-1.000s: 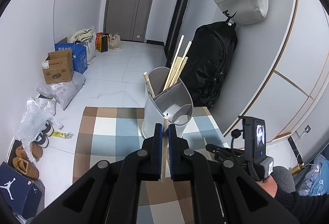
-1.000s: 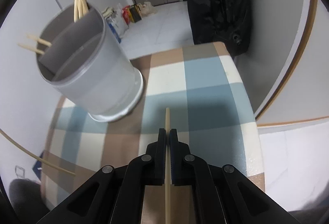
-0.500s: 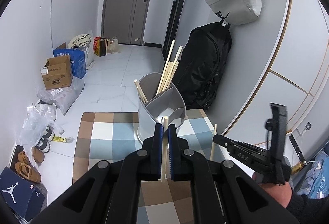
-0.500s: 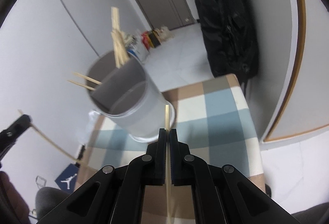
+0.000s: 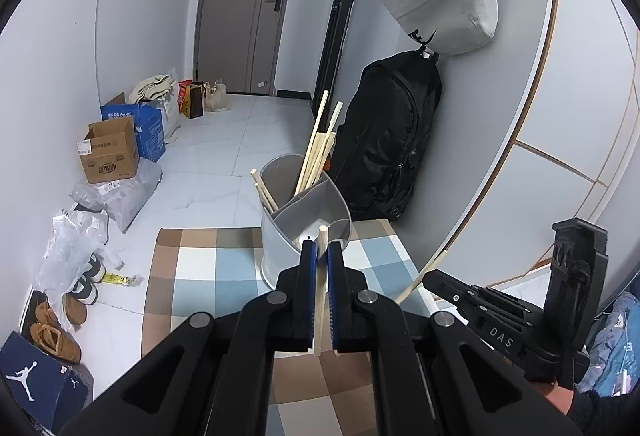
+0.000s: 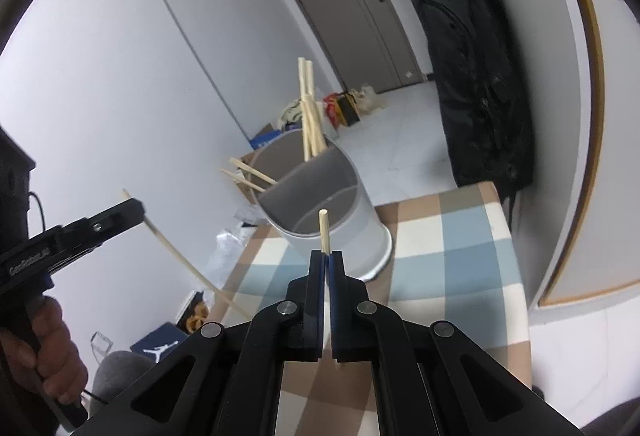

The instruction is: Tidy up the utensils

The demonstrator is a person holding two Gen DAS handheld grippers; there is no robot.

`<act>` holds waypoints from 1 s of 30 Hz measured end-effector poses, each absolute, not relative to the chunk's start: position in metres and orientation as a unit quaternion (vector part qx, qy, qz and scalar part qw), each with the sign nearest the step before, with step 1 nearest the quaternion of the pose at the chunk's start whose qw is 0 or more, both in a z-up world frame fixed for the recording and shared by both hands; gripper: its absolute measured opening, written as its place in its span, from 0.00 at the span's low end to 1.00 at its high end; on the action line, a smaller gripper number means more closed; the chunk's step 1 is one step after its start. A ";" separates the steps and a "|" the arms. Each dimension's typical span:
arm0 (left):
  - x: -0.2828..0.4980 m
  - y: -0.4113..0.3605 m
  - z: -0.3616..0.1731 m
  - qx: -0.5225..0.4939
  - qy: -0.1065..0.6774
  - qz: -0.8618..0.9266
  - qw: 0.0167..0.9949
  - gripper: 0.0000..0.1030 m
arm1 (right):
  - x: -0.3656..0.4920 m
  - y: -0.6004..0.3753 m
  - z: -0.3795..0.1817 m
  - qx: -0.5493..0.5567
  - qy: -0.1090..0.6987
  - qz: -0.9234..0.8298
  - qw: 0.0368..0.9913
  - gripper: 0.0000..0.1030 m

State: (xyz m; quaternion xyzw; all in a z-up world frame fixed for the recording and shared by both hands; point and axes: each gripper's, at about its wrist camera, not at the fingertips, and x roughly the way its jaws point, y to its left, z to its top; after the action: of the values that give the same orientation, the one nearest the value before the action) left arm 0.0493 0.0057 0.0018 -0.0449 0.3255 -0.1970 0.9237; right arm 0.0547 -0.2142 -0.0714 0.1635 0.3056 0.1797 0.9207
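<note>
The grey divided holder [image 5: 306, 220] stands on the checked tabletop [image 5: 192, 268], chopsticks [image 5: 318, 144] upright in its rear compartments. Left gripper [image 5: 319, 256] is clamped on one chopstick [image 5: 321, 276]; right gripper [image 6: 327, 260] is clamped on another [image 6: 324, 232], both near the holder.

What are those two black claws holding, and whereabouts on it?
Each holds one wooden chopstick. The left gripper pinches its chopstick just below the top end; the right gripper likewise clamps its chopstick near the tip.
</note>
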 end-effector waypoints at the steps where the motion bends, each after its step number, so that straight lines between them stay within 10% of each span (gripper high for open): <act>1: 0.050 0.005 0.002 -0.045 0.325 -0.197 0.924 0.02 | 0.054 -0.214 -0.070 0.163 0.302 0.184 0.921 0.00; 14: 0.050 0.008 0.006 -0.049 0.316 -0.203 0.926 0.02 | 0.083 -0.245 -0.079 0.154 0.347 0.214 0.900 0.04; 17: 0.052 0.008 0.005 -0.048 0.318 -0.204 0.925 0.02 | 0.109 -0.241 -0.098 0.078 0.411 0.255 0.871 0.21; 30: 0.057 0.020 -0.003 -0.054 0.326 -0.192 0.924 0.02 | 0.152 -0.147 -0.174 -0.214 0.511 0.407 0.726 0.25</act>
State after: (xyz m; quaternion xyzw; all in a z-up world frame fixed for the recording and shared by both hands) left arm 0.0569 0.0198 -0.0025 -0.0541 0.3260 -0.1923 0.9240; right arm 0.1523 -0.1471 -0.1744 -0.2140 0.5113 0.4066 0.7263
